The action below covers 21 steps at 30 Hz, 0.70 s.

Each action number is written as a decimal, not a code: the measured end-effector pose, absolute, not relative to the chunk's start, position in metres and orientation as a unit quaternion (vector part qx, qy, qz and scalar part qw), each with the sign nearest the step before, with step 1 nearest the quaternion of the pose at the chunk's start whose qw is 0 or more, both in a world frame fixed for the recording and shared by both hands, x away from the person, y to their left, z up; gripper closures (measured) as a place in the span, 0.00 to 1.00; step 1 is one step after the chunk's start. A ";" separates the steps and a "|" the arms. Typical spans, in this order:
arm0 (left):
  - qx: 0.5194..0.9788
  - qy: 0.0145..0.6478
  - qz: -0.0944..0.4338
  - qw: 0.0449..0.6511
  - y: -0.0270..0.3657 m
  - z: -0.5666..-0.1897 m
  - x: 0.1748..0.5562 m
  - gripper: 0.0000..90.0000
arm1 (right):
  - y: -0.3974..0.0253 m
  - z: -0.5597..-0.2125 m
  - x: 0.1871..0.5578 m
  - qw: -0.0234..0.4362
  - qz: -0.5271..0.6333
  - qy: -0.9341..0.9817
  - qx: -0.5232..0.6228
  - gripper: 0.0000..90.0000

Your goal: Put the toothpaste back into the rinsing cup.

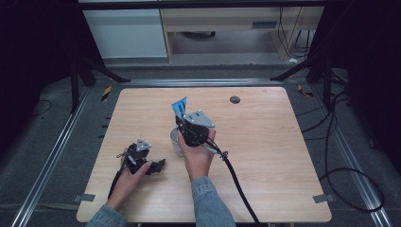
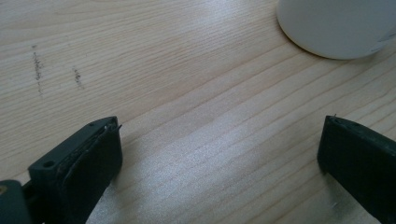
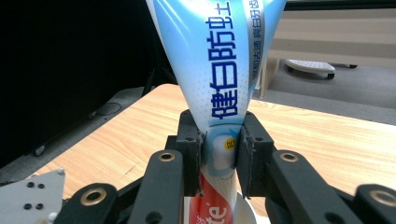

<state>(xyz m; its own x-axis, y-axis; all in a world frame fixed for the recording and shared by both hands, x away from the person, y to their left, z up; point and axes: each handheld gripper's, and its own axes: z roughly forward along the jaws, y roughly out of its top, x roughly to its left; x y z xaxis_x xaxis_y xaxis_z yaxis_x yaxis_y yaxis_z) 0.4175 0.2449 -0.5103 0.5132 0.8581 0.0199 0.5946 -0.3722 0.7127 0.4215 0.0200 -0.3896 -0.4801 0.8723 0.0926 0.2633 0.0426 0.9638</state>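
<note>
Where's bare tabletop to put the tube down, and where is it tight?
Free: the table's right half, from the right gripper holding the toothpaste tube to the right edge, apart from the dark disc; also the far left corner. Crowded: around the white cup and left gripper.

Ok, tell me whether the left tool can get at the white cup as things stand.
Probably yes. The left tool is open and low over the bare wooden table, and the white cup stands just ahead with nothing between. The right tool holds a toothpaste tube above the cup, crowding it.
</note>
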 end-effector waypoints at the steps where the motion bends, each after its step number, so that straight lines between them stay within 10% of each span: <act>1: 0.804 0.452 0.199 0.332 0.245 -0.510 0.418 0.00 | 0.020 -0.391 0.422 0.279 0.544 0.666 0.427 0.81; 21: 0.804 0.451 0.199 0.331 0.245 -0.510 0.418 0.00 | 0.023 -0.408 0.427 0.267 0.540 0.666 0.440 0.81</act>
<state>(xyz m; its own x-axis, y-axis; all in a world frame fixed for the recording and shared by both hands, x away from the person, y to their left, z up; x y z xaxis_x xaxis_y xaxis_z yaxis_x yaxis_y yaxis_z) 0.4176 0.2450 -0.5103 0.5137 0.8577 0.0204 0.5943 -0.3729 0.7125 0.4271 0.0229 -0.4076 -0.4708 0.8742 0.1189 0.2969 0.0301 0.9544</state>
